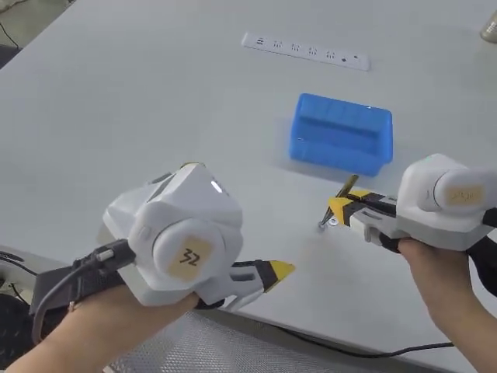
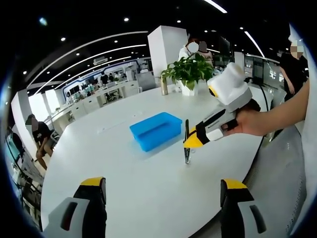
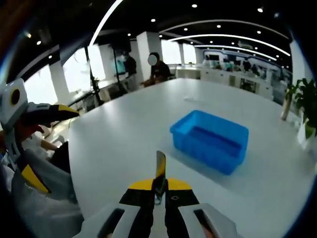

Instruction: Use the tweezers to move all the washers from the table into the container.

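Two tools: right hand-held gripper [image 1: 339,207] clamps tweezers [image 2: 186,142]; left hand-held gripper [image 2: 162,188] gapes wide.

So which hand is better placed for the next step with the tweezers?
Right. The right tongs are shut on the tweezers, whose tips point down at the table near the blue container. The left tongs are open and empty.

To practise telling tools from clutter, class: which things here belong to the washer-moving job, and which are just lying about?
Job in hand: tweezers; right claw gripping them; blue container.
Lying about: power strip; potted plant.
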Available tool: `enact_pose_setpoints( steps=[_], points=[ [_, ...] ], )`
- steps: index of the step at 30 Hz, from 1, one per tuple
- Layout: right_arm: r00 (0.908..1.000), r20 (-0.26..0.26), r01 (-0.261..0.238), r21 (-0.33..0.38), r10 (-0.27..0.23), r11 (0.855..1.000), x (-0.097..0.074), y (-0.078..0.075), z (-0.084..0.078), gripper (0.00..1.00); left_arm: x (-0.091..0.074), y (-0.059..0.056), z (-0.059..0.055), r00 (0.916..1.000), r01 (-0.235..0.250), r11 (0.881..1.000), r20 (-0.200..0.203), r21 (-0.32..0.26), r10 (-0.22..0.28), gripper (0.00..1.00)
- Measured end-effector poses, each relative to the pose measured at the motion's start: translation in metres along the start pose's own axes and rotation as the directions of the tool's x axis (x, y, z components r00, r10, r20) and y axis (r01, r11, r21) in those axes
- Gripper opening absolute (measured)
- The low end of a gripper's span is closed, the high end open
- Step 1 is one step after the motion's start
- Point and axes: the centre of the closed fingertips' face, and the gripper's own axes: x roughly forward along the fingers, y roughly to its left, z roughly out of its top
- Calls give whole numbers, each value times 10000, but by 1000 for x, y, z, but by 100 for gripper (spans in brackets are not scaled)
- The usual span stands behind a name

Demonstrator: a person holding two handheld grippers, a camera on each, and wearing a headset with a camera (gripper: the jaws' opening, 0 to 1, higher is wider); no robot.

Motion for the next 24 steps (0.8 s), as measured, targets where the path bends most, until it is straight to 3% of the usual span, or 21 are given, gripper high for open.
enact_pose_setpoints(
  steps=[7,24],
  points=[
    [9999,99,61,-161,-59,9999,-4,-5,11,3,0,0,1,10000,17,10000,17,-7,-17,98],
    [9922,1211,348,-310,-309,9989,-12,-30,71,3,-2,5,3,10000,-86,10000,24,-16,86,99]
  ],
)
